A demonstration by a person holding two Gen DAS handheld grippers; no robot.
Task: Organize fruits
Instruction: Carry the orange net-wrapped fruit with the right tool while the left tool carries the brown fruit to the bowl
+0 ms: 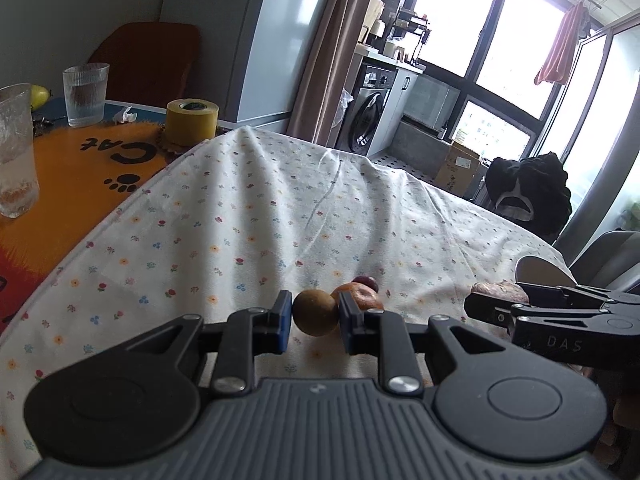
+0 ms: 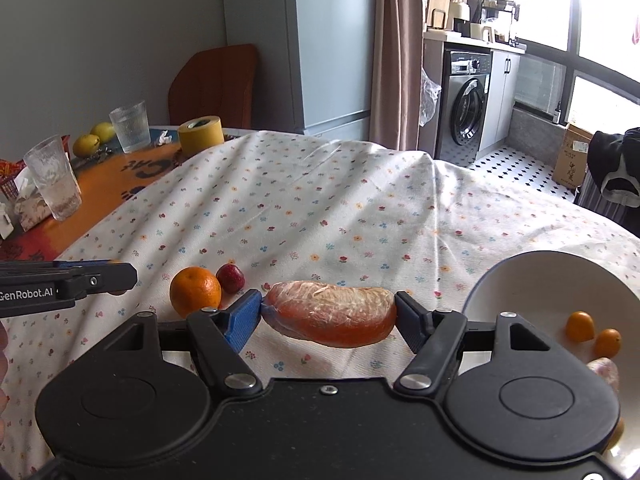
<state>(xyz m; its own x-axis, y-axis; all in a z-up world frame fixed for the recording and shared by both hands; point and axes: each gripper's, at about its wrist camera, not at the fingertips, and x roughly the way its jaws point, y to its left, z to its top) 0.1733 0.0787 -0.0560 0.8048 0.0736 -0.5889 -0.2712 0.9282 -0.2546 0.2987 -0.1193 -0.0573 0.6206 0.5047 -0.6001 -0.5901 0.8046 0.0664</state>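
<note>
My right tongs (image 2: 329, 314) are pinching a wrapped orange wedge (image 2: 330, 316) endwise, left tongs (image 1: 315, 316) gripping a longan (image 1: 315, 312); slick wrap may be slipping short of the lower-right bowl (image 2: 520, 268).

A matt cotton-like tablecloth (image 2: 320, 208) with a small flower print lies creased over the table. The orange segment (image 2: 330, 314) is wrapped in glossy clear film. The bowl (image 2: 532, 276) looks like smooth glazed ceramic. Far left, ribbed clear glasses (image 1: 85, 94) stand near a roll of matt yellow tape (image 1: 191, 121).
</note>
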